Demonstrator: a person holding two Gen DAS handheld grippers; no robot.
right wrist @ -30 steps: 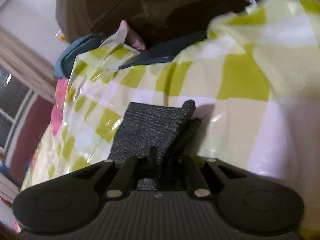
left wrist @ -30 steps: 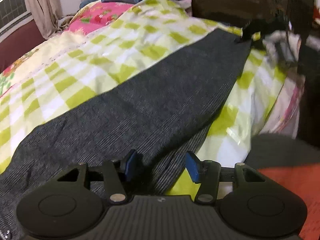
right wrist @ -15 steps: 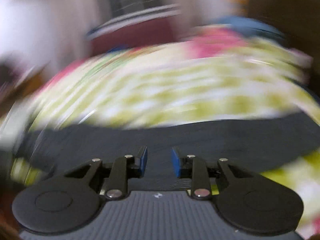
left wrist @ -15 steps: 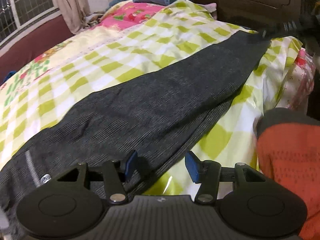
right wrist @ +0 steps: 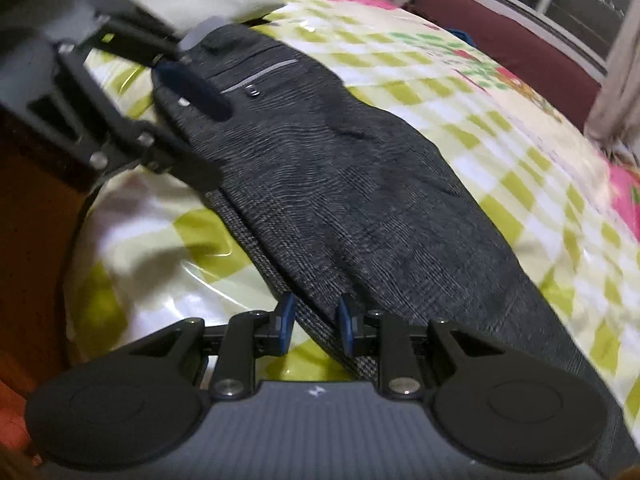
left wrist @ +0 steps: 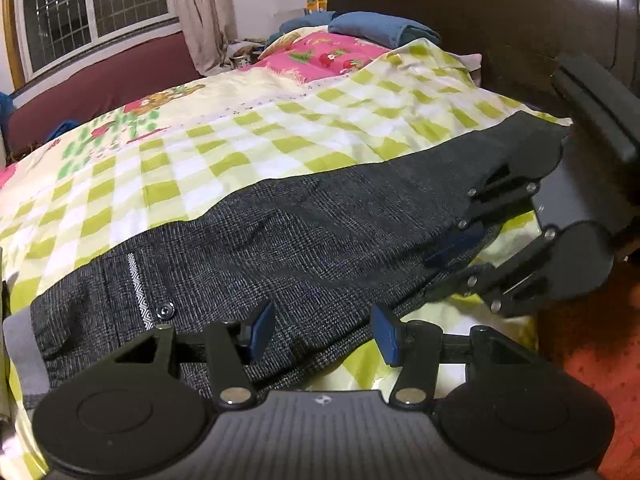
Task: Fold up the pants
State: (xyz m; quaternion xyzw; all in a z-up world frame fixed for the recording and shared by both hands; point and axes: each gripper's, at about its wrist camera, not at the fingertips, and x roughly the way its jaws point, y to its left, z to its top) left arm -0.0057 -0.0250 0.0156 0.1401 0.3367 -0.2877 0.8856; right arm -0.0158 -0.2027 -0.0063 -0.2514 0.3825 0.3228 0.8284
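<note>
Pants (left wrist: pixel 320 232) lay lengthwise on checked bedspread (left wrist: pixel 224 152), window (left wrist: pixel 92 4) behind. Left gripper (left wrist: pixel 322 334) and right gripper (right wrist: pixel 314 322) both released.

Open checkered bedspread (left wrist: pixel 248 152) beyond pants (left wrist: pixel 320 232), dark headboard (left wrist: pixel 500 20) blocking far end

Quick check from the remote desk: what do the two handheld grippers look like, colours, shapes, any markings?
Both match. The left gripper and right gripper each have a ribbed dark grey body with a small white logo, two round black discs at its sides, black angular linkage arms with silver pivot pins, and two fingers tipped with blue pads. No cables or sleeves show.
</note>
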